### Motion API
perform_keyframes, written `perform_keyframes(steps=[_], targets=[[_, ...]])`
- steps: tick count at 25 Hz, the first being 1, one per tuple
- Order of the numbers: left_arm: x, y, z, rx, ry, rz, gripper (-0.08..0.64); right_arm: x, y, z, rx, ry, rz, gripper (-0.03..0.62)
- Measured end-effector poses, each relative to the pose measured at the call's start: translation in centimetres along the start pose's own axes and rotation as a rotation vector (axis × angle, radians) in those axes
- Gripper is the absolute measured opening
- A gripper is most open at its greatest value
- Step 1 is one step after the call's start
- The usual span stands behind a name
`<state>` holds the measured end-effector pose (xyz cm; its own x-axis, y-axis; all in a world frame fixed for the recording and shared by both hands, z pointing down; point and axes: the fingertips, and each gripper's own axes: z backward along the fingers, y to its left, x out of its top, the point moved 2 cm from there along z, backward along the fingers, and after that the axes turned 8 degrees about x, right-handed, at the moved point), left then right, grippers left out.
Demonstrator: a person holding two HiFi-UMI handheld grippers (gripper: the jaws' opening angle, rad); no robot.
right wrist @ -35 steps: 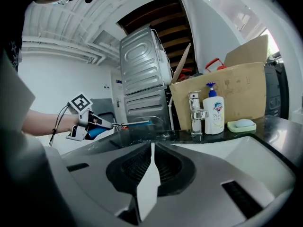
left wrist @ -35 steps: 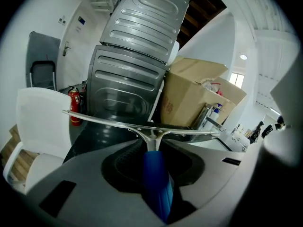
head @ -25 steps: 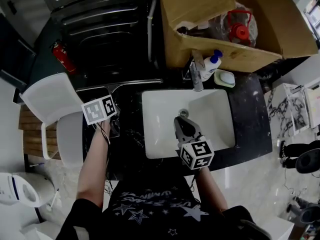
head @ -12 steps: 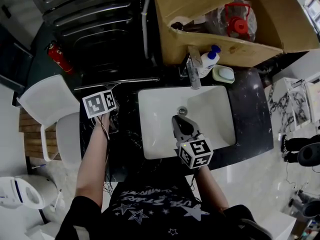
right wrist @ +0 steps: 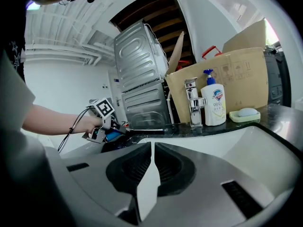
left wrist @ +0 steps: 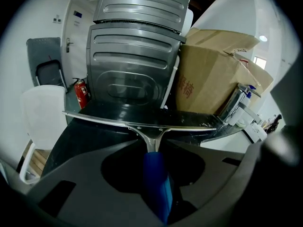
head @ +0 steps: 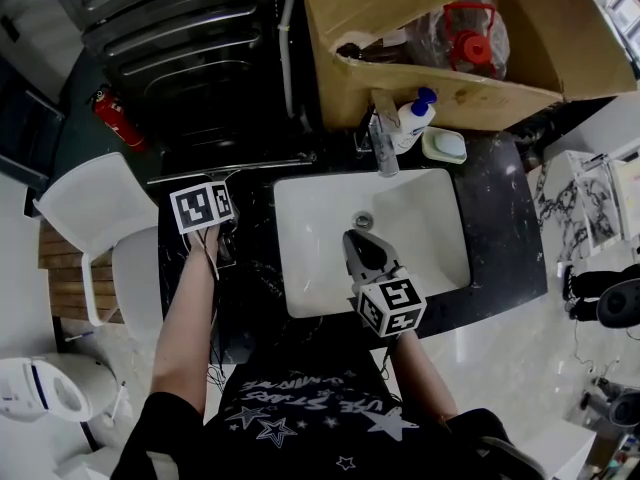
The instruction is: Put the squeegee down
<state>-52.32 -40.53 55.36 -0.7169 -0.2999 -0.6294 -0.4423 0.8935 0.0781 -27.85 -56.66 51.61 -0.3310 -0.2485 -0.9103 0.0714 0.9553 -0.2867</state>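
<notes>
The squeegee has a blue handle [left wrist: 154, 178] and a long metal blade [left wrist: 142, 123]. My left gripper [left wrist: 154, 148] is shut on the handle, and the blade lies crosswise just beyond the jaws. In the head view the blade [head: 240, 167] runs along the back of the black counter left of the sink, with the left gripper [head: 218, 190] just behind it. The right gripper view shows that gripper [right wrist: 102, 126] holding the squeegee [right wrist: 142, 130] low over the counter. My right gripper [head: 352, 236] hangs over the white basin, shut and empty, its jaws meeting [right wrist: 152, 145].
The white sink [head: 440, 258] is set in a black counter [head: 500, 228]. Behind it are a faucet [head: 378, 138], soap bottle [head: 412, 123] and soap dish [head: 445, 146]. A cardboard box [head: 470, 98] and washing machine [head: 190, 48] stand further back. A white chair [head: 95, 208] is at the left.
The left gripper has sunk a little toward the counter with the squeegee, tilting slightly. The right gripper has stayed over the basin.
</notes>
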Motion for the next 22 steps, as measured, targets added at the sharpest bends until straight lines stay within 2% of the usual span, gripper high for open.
perform_keyframes(steps=[3,6,10,13,17,22], targets=[[-0.2,0.0,-0.2,0.005,0.009,-0.023,0.137,0.2,0.0,0.2,-0.007,-0.006,0.002,0.054],[-0.4,0.0,-0.2,-0.029,0.015,-0.034,0.140,0.2,0.3,0.4,-0.018,-0.009,0.001,0.054],[-0.3,-0.7,0.3,-0.106,0.012,-0.030,0.242,0.4,0.9,0.9,-0.033,-0.014,0.006,0.054],[0.0,-0.4,1.1,-0.120,-0.014,-0.043,0.291,0.7,1.7,1.1,-0.042,-0.022,0.023,0.054],[0.3,0.8,3.2,-0.146,-0.068,-0.030,0.305,1.3,3.4,1.3,-0.059,-0.038,0.046,0.054],[-0.4,2.6,5.9,-0.242,-0.113,0.012,0.316,2.0,6.2,1.6,-0.086,-0.061,0.070,0.054]])
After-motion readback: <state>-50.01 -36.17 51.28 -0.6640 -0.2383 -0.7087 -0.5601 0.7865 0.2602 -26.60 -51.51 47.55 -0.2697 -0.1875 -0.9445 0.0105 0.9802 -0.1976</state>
